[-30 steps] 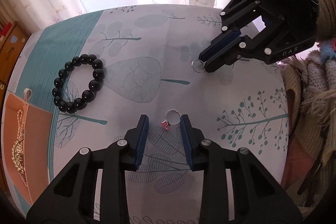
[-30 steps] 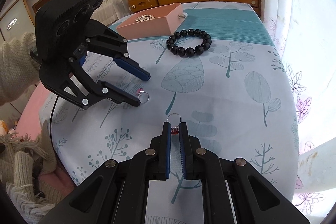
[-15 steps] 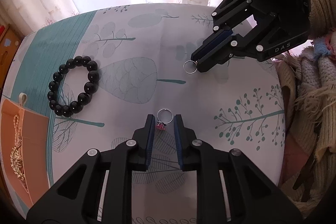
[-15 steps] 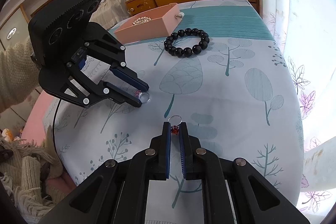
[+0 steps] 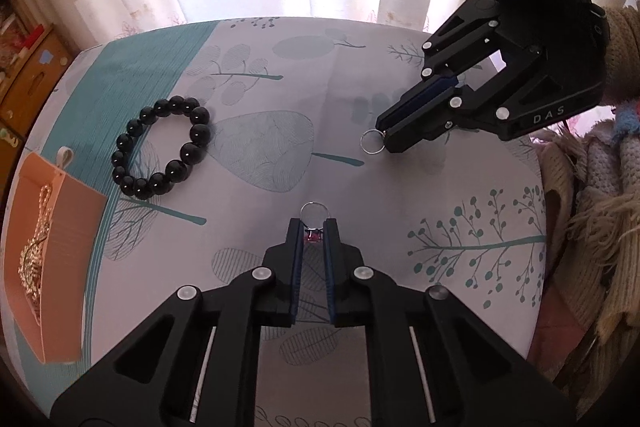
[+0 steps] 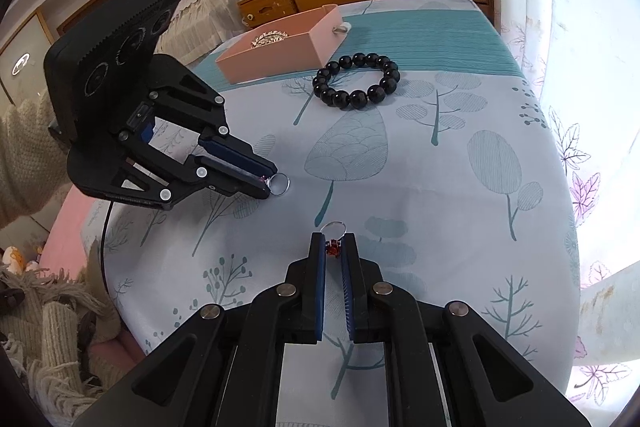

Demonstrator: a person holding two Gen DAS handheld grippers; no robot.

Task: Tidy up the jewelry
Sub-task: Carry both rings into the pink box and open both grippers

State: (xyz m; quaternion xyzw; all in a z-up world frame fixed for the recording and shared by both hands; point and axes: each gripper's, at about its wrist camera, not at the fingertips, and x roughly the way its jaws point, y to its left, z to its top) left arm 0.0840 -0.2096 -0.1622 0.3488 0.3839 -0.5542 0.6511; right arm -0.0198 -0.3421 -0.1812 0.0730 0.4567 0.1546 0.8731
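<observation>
Two gem rings: light, rigid, slippery, easily dropped; best pinched at the setting. Left gripper (image 5: pixel 313 231) pinching pink-stone ring (image 5: pixel 315 217); right gripper (image 6: pixel 332 245) pinching red-stone ring (image 6: pixel 333 231).

I see round table (image 5: pixel 460 211) under leaf-print cloth with teal band (image 5: pixel 132 79). Black bead bracelet (image 5: pixel 162 147) lies ahead-left of my left claw (image 5: pixel 313 227), on band's edge. Pink box (image 5: pixel 60 239) sits far left of it, gold chain (image 5: pixel 34 255) inside.
</observation>
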